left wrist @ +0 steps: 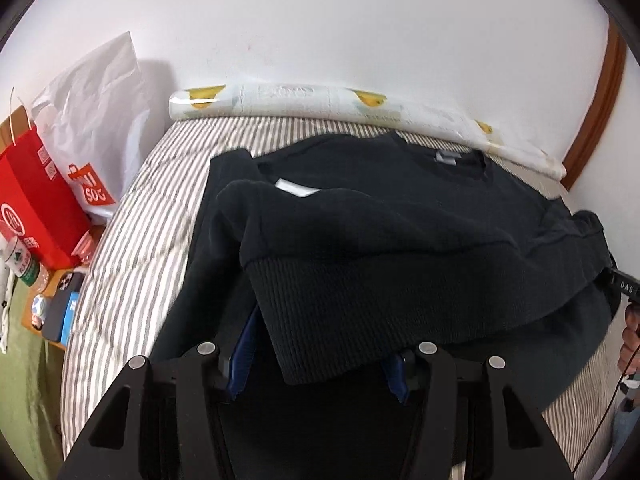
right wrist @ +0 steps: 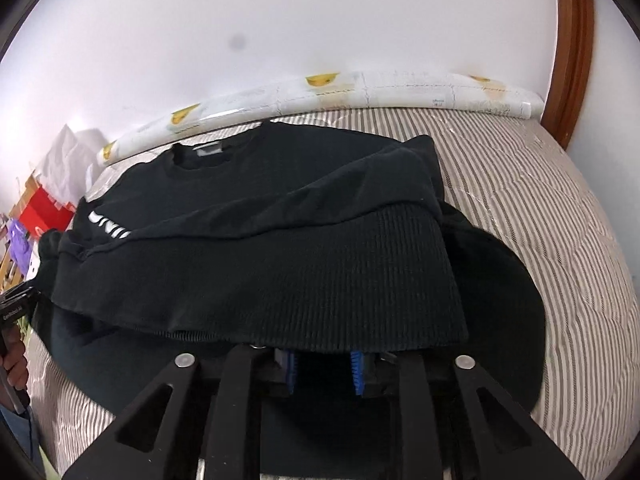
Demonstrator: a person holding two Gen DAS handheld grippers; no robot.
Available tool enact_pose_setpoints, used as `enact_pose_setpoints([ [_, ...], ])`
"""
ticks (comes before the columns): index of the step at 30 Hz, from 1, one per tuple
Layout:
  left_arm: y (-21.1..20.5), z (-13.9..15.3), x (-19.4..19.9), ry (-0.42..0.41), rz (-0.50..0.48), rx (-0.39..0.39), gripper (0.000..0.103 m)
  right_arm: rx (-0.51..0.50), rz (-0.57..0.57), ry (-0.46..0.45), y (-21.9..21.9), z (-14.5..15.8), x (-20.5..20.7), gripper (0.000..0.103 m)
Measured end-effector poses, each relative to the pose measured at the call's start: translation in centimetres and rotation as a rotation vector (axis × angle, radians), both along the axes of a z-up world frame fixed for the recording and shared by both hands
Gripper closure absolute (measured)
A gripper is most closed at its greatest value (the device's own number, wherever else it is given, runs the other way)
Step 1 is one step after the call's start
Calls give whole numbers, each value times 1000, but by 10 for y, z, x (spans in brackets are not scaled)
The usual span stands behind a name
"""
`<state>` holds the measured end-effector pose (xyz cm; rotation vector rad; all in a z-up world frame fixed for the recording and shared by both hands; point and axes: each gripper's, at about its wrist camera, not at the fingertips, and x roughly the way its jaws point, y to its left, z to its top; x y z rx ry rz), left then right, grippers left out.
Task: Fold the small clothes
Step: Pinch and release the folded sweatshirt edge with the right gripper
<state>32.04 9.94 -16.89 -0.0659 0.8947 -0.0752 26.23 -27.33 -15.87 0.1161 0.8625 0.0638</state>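
Observation:
A black sweatshirt point(left wrist: 380, 216) lies on the striped bed, collar toward the wall, its ribbed hem point(left wrist: 360, 300) folded up over the body. It also shows in the right wrist view point(right wrist: 280, 220), with its ribbed hem point(right wrist: 320, 280) draped over my fingers. My left gripper point(left wrist: 320, 360) is under the hem's left corner, its blue pads point(left wrist: 242, 344) wide apart. My right gripper point(right wrist: 324, 372) is under the hem's right corner, its blue pads point(right wrist: 356, 372) apart with a gap between them. The fingertips are hidden by cloth.
The striped mattress point(left wrist: 132, 260) fills the scene; a white roll with yellow prints point(left wrist: 320, 98) lies along the wall. Red and white shopping bags point(left wrist: 80, 160), bottles and phones sit on a stand at the left. A wooden door frame point(right wrist: 568, 40) is at the right.

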Motion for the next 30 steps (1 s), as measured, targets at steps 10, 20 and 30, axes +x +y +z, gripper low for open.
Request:
enact_pose_setpoints([
  [10, 15, 11, 60, -36, 27, -67, 52, -18, -13, -25, 3, 18, 61, 85],
  [20, 37, 12, 83, -54, 99, -19, 52, -92, -92, -87, -19, 36, 84, 71],
  [30, 35, -5, 117, -11, 86, 67, 52, -135, -49, -2, -15, 16, 110, 55],
])
